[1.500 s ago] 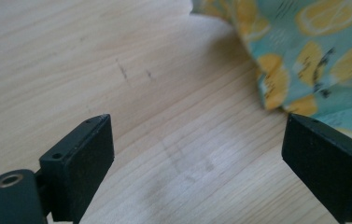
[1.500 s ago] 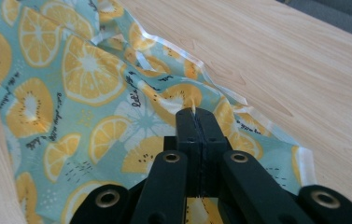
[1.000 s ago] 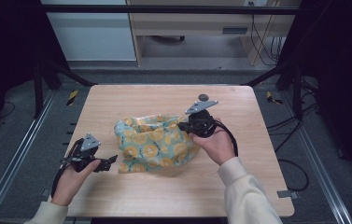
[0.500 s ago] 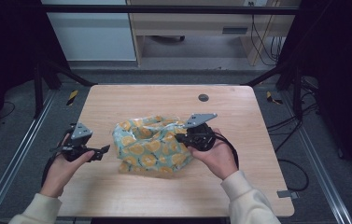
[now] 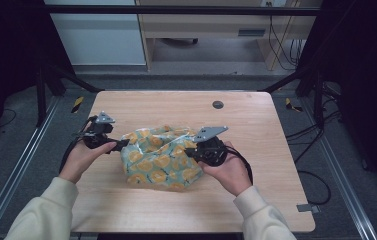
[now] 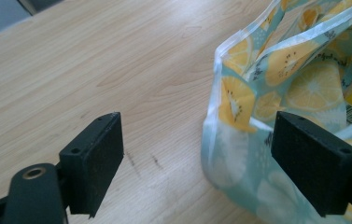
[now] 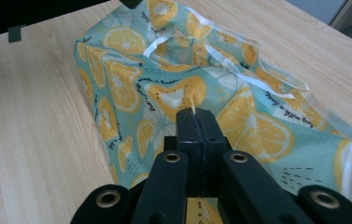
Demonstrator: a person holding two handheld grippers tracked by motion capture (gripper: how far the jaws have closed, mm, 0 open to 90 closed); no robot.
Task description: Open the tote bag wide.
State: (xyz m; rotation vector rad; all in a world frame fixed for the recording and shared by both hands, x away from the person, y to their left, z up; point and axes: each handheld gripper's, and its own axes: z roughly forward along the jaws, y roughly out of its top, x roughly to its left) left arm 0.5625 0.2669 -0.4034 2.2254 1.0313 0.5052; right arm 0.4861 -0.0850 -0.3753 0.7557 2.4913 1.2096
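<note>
Item 1: surface, pale wood, bearing 1 bag.
Item 2: fruit-print bag, soft plastic, mid-surface, mouth slack toward 12 o'clock; a yellow packet shows inside.
Item 3: right claw, at the bag's 3 o'clock, clamped tight on a fold of film. Risk: a hard pull could tear the film or drag the bag.
Item 4: left claw, at the bag's 9 o'clock, wide, jaws just been narrowing astride the corner edge, not yet pressing. Risk: they may close on air, or pinch both walls and seal the mouth.
</note>
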